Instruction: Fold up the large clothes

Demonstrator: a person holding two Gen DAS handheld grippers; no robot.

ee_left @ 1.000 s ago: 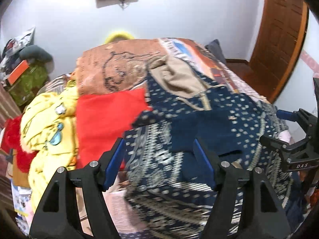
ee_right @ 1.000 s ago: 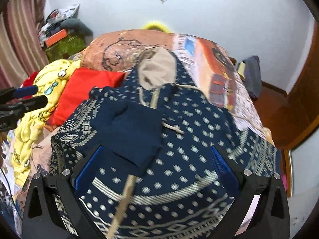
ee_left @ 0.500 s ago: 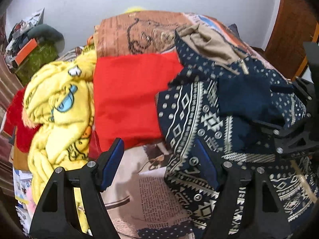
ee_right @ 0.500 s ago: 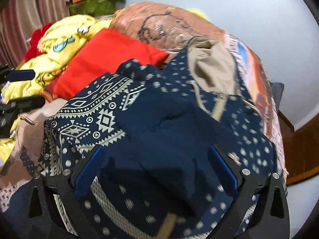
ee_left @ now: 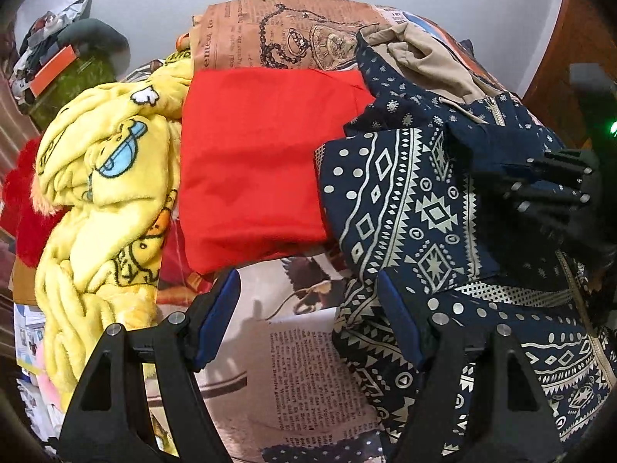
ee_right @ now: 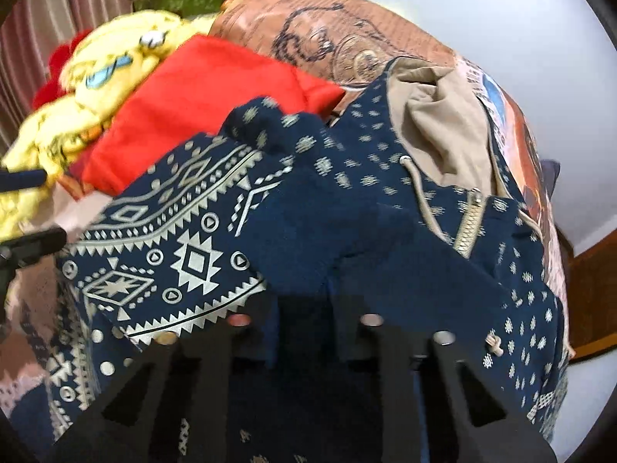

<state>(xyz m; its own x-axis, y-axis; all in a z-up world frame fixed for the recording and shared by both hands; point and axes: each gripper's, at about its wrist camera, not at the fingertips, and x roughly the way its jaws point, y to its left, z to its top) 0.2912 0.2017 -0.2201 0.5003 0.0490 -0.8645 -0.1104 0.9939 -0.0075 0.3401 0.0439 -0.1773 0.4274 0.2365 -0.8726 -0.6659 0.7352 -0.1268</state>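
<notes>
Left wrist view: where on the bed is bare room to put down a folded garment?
One free patch: the newspaper-print bedsheet in front of the open left gripper, bordered by the yellow cartoon blanket, the red folded cloth and the navy patterned hoodie. Elsewhere is crowded; the right gripper has just closed on the hoodie.

I can read very little from here. On the brown newsprint-patterned bedsheet at the far end, large letters run sideways and look like "emen to", though I am not sure of them. Nearer my left gripper the same sheet carries columns of small printed text beneath an eagle picture, too fine and blurred to make out. In the right wrist view nothing is legible.
</notes>
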